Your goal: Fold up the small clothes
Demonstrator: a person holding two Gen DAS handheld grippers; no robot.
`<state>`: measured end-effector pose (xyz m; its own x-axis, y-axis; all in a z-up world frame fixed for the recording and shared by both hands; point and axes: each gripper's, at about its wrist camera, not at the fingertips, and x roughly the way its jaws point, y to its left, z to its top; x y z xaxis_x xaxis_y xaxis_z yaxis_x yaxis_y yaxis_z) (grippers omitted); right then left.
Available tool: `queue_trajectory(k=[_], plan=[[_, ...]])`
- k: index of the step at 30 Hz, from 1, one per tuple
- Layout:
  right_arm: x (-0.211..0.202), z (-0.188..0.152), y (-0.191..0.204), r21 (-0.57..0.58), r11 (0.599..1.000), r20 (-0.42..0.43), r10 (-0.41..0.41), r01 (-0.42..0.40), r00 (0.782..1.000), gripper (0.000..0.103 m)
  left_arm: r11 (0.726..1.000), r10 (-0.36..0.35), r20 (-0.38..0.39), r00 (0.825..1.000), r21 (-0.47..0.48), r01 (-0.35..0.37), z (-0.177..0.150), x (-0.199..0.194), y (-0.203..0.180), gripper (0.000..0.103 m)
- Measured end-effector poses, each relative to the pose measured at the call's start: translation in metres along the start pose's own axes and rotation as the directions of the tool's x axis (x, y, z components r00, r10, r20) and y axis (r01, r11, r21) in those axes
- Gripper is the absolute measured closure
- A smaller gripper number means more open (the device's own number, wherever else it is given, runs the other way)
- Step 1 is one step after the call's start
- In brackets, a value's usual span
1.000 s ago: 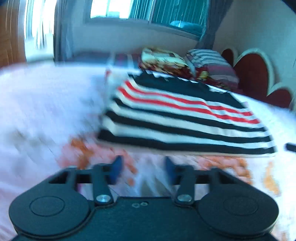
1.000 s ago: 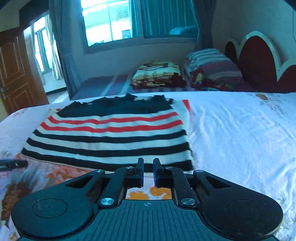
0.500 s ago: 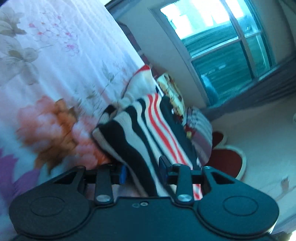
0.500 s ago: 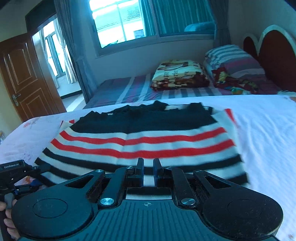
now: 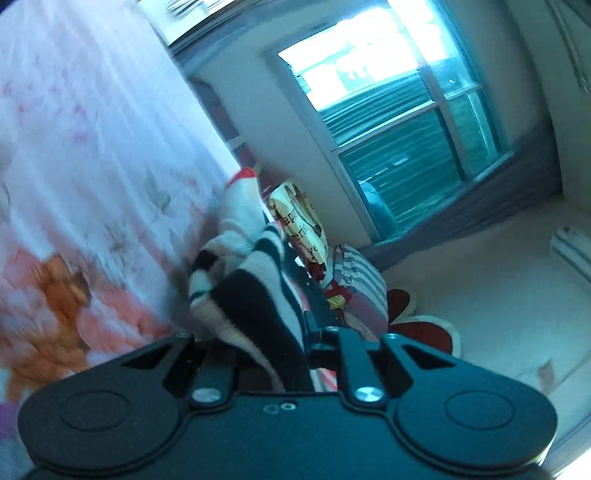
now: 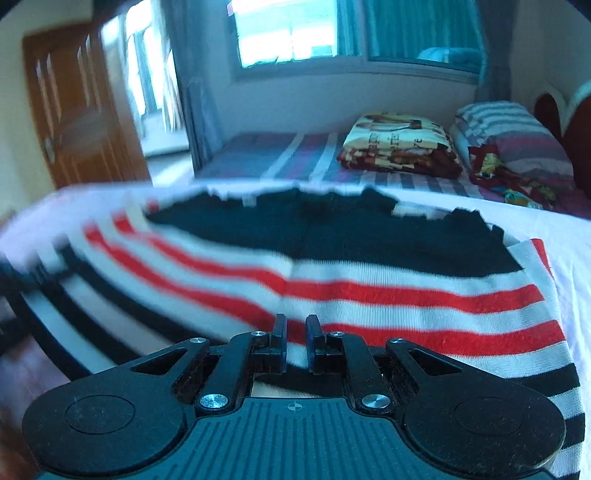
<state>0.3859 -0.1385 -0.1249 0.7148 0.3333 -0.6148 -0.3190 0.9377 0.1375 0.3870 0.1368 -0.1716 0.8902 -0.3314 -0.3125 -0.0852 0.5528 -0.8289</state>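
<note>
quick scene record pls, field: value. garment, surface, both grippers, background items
garment: striped sweater, black, white and red bands, lying on the bed
surface: bed sheet, white with floral print
left gripper: jaws have just been closing, pinched on a bunched corner of the sweater
right gripper: jaws near shut, nothing between them, over the sweater's near edge
background: folded blanket and striped pillow on the second bed; window; wooden door
</note>
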Motion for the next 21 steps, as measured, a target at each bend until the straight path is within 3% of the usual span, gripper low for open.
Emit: queue_trajectory(k=[2, 4, 6, 9, 10, 13, 16, 18, 21], plan=[[0.001, -0.002, 0.003, -0.032, 0.999, 0.014, -0.004, 0.004, 1.0, 0.092, 0.997, 0.042, -0.053, 0.998, -0.066, -0.045, -0.003, 0.009, 0.022, 0.088], [-0.002, 0.002, 0.004, -0.028, 1.0, 0.028, 0.002, -0.001, 1.0, 0.092, 0.993, -0.014, -0.047, 0.999, -0.118, 0.009, 0.003, 0.006, 0.025, 0.083], [-0.006, 0.005, 0.005, -0.02, 0.999, 0.059, 0.038, -0.037, 0.998, 0.092, 0.991, 0.003, -0.053, 0.999, -0.131, -0.01, 0.005, 0.007, 0.024, 0.081], [0.011, 0.004, 0.009, -0.033, 0.999, -0.008, 0.008, -0.008, 1.0, 0.092, 0.989, 0.032, -0.043, 0.999, -0.142, -0.037, 0.005, 0.01, 0.019, 0.079], [0.01, 0.003, 0.008, -0.03, 1.0, 0.009, 0.01, -0.01, 1.0, 0.092, 0.989, 0.054, -0.04, 0.998, -0.135, -0.059, 0.003, 0.012, 0.015, 0.079], [0.008, 0.001, 0.001, 0.018, 0.999, 0.015, 0.03, -0.031, 0.999, 0.092, 0.985, 0.132, -0.04, 0.99, -0.104, -0.135, 0.002, 0.015, 0.004, 0.087], [0.009, 0.004, -0.004, 0.036, 0.999, 0.002, 0.04, -0.04, 0.999, 0.094, 0.993, 0.074, 0.002, 0.997, -0.088, -0.074, 0.007, 0.001, -0.007, 0.09], [0.011, 0.007, 0.001, -0.016, 1.0, -0.009, 0.011, -0.011, 1.0, 0.094, 0.999, 0.036, 0.023, 0.999, -0.012, -0.036, 0.009, -0.005, -0.03, 0.09], [0.015, 0.005, 0.007, -0.064, 0.998, -0.006, -0.014, 0.014, 1.0, 0.094, 1.0, -0.008, 0.017, 1.0, 0.028, 0.007, 0.009, -0.005, -0.062, 0.09]])
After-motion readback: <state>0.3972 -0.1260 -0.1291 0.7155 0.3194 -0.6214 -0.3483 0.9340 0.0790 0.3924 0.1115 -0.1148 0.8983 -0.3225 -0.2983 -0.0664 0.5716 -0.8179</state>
